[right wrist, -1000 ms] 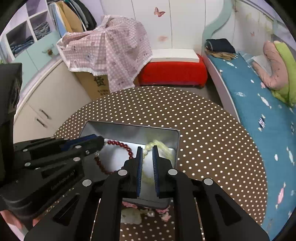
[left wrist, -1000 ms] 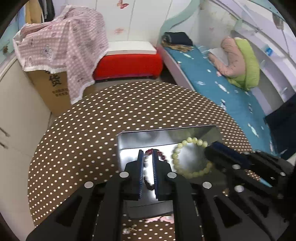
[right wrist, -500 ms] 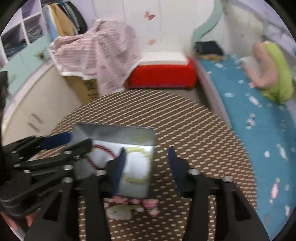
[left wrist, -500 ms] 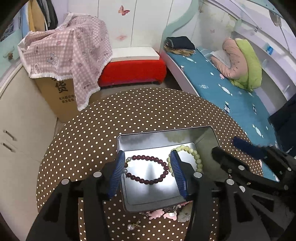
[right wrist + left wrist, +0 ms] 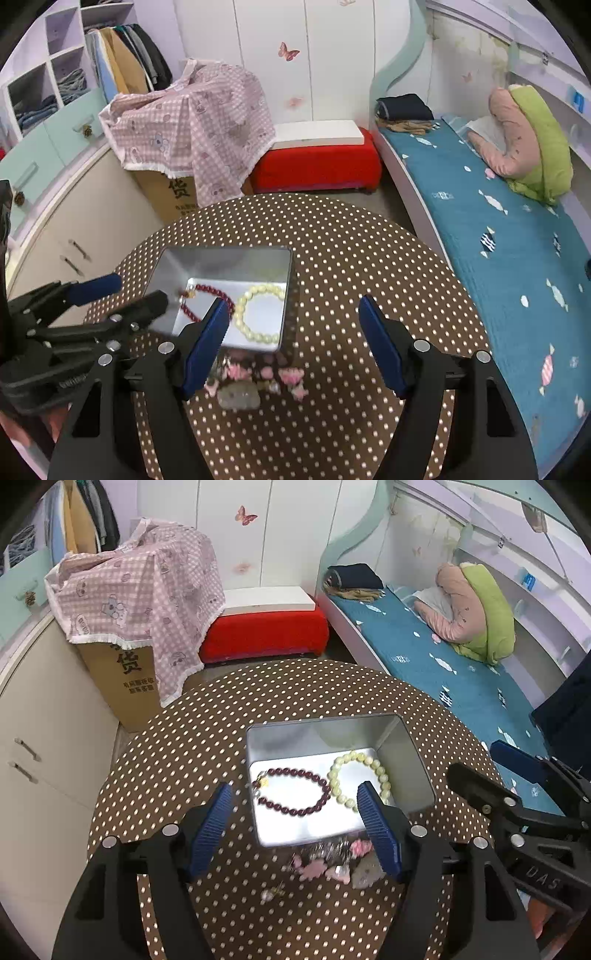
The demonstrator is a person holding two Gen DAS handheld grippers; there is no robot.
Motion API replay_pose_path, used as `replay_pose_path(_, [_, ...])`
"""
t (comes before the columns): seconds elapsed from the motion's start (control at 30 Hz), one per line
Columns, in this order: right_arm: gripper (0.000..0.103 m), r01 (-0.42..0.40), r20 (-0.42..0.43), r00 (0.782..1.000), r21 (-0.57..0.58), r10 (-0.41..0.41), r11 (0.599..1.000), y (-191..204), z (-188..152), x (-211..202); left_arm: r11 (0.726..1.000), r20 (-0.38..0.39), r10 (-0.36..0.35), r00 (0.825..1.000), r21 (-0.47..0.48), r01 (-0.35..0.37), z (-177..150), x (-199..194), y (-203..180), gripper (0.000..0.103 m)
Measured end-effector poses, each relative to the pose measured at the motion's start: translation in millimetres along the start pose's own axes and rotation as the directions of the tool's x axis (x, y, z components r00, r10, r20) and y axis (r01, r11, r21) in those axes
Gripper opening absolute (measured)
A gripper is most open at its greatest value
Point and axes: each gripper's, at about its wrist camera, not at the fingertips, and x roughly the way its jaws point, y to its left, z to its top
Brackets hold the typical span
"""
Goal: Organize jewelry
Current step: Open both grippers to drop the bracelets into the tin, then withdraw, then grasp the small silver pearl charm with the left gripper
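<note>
Step in hand: two bracelets lie stored in the tin and both tools hang empty above the table; judged as the interval between one placement and the next pick.
Left gripper [image 5: 295, 823]: jaws spread wide, nothing between the blue pads, held over the near edge of the tin.
Right gripper [image 5: 291, 339]: jaws spread wide, released, holding nothing, over the tin's right near corner.
Rectangular silver metal tin [image 5: 410, 753]: open, lidless, on the round brown table with white polka dots [image 5: 184, 746].
Dark red beaded bracelet [image 5: 291, 790]: flat on the tin floor, left side, a small gold charm at its left end.
Pale yellow beaded bracelet [image 5: 360, 779]: flat on the tin floor, right side, touching or just beside the red one.
Loose pink flower-shaped trinkets and a grey piece [image 5: 255, 380]: on the table, just outside the tin's near wall, blurred.
Next move: probably a descent onto one loose trinket; small, low pieces call for a narrow, precise pinch.
</note>
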Motion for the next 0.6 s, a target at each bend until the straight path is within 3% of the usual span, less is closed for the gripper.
replay_pose_path(0.33, [0.070,0.013,0.006,1.000,-0.013,-0.013,1.000,1.6,-27.5,-24.0,1.000,0.009,0.012,1.000,-0.017,-0.012,-31.3,-22.2,12.4,0.070])
replay_pose_path(0.6, [0.070,0.017,-0.057,0.998,0.003,-0.017,1.000,-2.7,-53.4,-15.2,0.999,-0.015,0.024,1.000,-0.021,-0.025,-55.8,-19.2,23.2,0.073])
